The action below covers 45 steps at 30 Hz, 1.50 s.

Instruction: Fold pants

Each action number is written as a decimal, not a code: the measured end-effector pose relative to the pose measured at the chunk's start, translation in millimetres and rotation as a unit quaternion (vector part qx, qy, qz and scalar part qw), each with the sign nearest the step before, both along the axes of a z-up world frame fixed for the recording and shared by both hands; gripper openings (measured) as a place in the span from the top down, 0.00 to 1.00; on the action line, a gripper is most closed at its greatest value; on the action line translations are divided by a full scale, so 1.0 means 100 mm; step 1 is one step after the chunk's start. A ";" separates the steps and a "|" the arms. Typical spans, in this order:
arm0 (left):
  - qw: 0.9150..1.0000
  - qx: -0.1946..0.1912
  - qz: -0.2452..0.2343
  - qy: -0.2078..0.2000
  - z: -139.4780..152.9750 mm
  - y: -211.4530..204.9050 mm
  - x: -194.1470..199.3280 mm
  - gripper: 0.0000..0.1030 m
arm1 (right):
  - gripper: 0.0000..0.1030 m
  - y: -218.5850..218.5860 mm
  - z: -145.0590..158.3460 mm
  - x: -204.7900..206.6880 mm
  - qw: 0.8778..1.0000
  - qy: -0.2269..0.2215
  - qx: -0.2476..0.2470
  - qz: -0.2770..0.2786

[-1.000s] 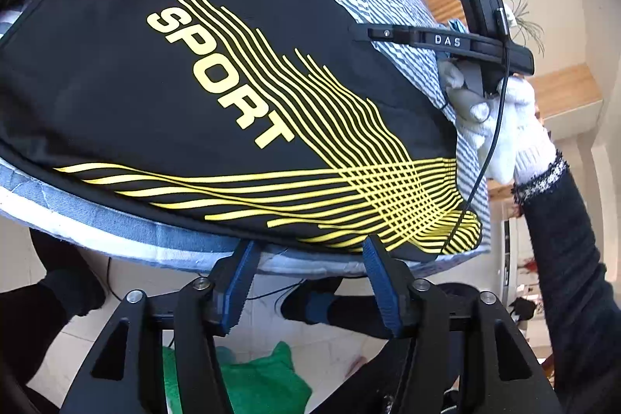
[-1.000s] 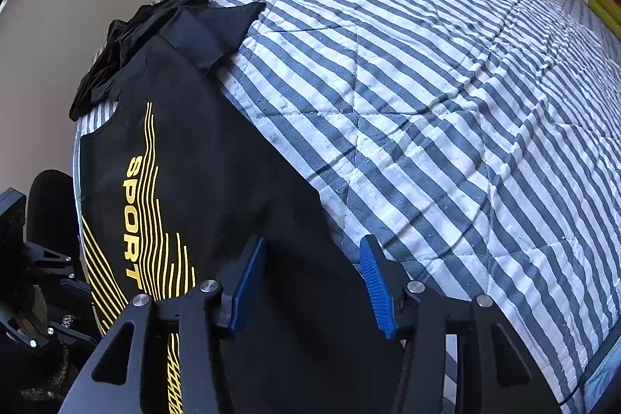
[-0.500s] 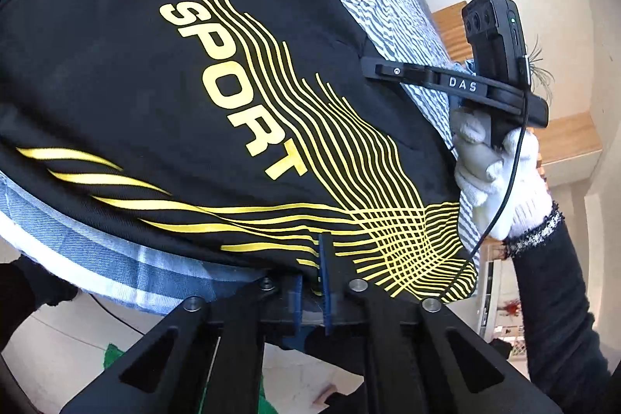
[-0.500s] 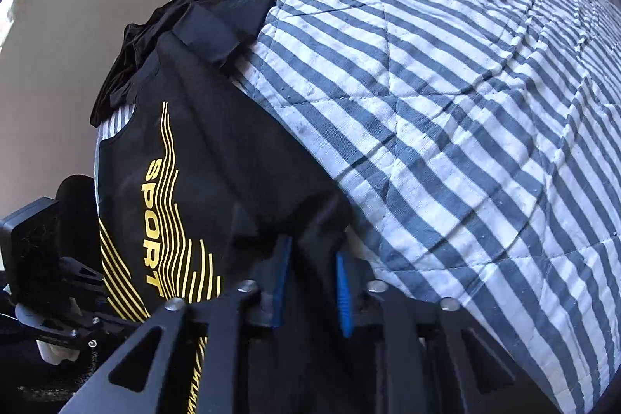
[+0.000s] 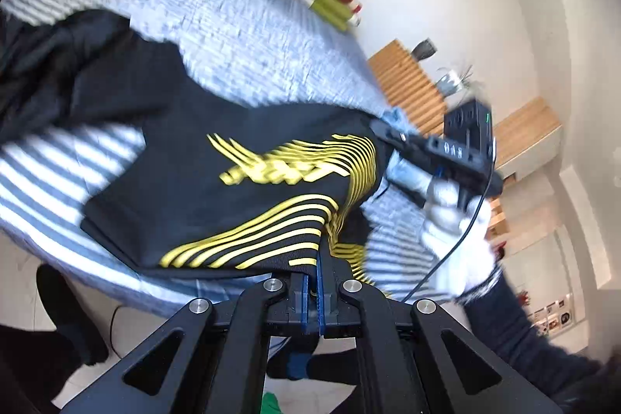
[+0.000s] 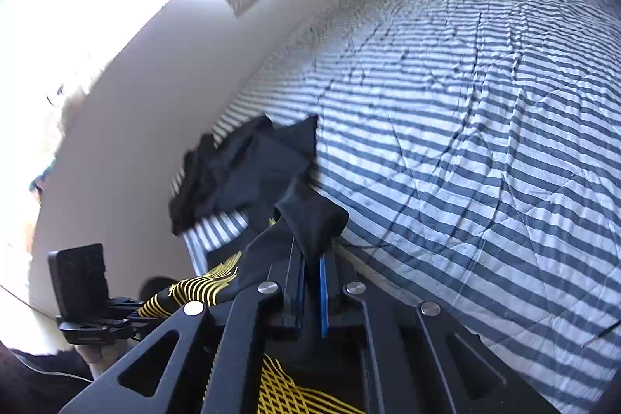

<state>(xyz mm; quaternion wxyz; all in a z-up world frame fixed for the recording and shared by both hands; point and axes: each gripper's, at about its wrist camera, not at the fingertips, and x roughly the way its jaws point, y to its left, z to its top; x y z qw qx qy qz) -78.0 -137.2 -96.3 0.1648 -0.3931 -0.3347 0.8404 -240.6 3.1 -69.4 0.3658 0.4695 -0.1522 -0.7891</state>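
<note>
Pants (image 5: 240,181), black with yellow line print, are held raised at one end above the striped bed (image 6: 485,127), the far end bunched on the bedspread. Left gripper (image 5: 313,291) is clamped on the printed hem. Right gripper (image 6: 310,282) is clamped on a plain black fold.

Pants (image 5: 240,189) now lifted, both tongs clamped

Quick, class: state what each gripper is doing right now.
Left gripper: shut on the black pants at their hem.
Right gripper: shut on the pants' other edge.
</note>
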 end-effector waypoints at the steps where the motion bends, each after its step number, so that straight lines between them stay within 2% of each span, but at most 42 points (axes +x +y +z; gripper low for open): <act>1: 1.000 0.005 -0.001 0.011 0.13 -0.08 0.02 0.98 | 0.95 0.06 0.10 0.07 0.999 0.006 -0.030 -0.016; 4: 0.999 -0.008 -0.006 0.041 0.52 -0.21 0.06 0.99 | 0.95 0.20 0.42 0.37 0.995 0.041 -0.084 -0.046; 9: 0.995 -0.013 -0.060 0.081 1.15 -0.36 0.17 0.99 | 0.95 0.33 0.89 1.08 0.987 0.100 -0.093 -0.088; 12: 0.992 -0.019 -0.092 0.081 1.37 -0.45 0.09 0.98 | 0.95 0.45 1.08 1.44 0.981 0.123 -0.101 -0.112; 14: 0.992 -0.024 -0.104 0.068 1.39 -0.49 -0.12 0.98 | 0.95 0.48 1.13 1.58 0.979 0.130 -0.098 -0.126; 16: 0.993 -0.026 -0.107 0.045 1.30 -0.53 -0.44 0.98 | 0.95 0.46 1.11 1.56 0.977 0.135 -0.088 -0.140; 19: 0.993 -0.040 -0.111 -0.003 0.95 -0.61 -1.13 0.98 | 0.96 0.40 0.90 1.23 0.977 0.125 -0.059 -0.159; 22: 0.992 -0.037 -0.106 -0.060 0.45 -0.74 -1.97 0.98 | 0.96 0.43 0.46 0.62 0.977 0.076 -0.047 -0.195; 27: 0.988 -0.045 -0.097 -0.116 -0.31 -0.83 -3.17 0.98 | 0.97 0.61 -0.38 -0.53 0.969 -0.012 -0.031 -0.243; 29: 0.986 -0.048 -0.089 -0.131 -0.55 -0.85 -3.53 0.98 | 0.97 0.66 -0.66 -0.91 0.965 -0.037 -0.018 -0.257; 32: 0.983 -0.050 -0.086 -0.151 -0.87 -0.88 -3.93 0.98 | 0.97 0.67 -0.91 -1.29 0.963 -0.049 0.013 -0.264; 34: 0.980 -0.048 -0.084 -0.173 -1.05 -0.89 -4.12 0.97 | 0.96 0.65 -1.01 -1.45 0.964 -0.056 0.032 -0.259; 36: 0.974 -0.040 -0.097 -0.199 -1.17 -0.89 -4.23 0.78 | 0.92 0.65 -1.11 -1.54 0.965 -0.083 0.043 -0.245; 37: 0.973 -0.042 -0.100 -0.204 -1.17 -0.90 -4.25 0.58 | 0.92 0.65 -1.14 -1.56 0.965 -0.093 0.047 -0.239; 38: 0.974 -0.047 -0.097 -0.198 -1.14 -0.93 -4.23 0.54 | 0.90 0.66 -1.14 -1.57 0.966 -0.097 0.049 -0.234; 40: 0.977 -0.056 -0.092 -0.184 -1.01 -1.00 -4.14 0.53 | 0.83 0.71 -1.07 -1.49 0.968 -0.091 0.050 -0.230; 42: 0.979 -0.061 -0.088 -0.173 -0.82 -1.04 -3.94 0.52 | 0.67 0.76 -0.95 -1.33 0.970 -0.080 0.049 -0.224; 45: 0.978 -0.078 -0.105 -0.159 -0.58 -0.96 -3.46 0.50 | 0.65 0.79 -0.77 -0.98 0.974 -0.070 0.050 -0.211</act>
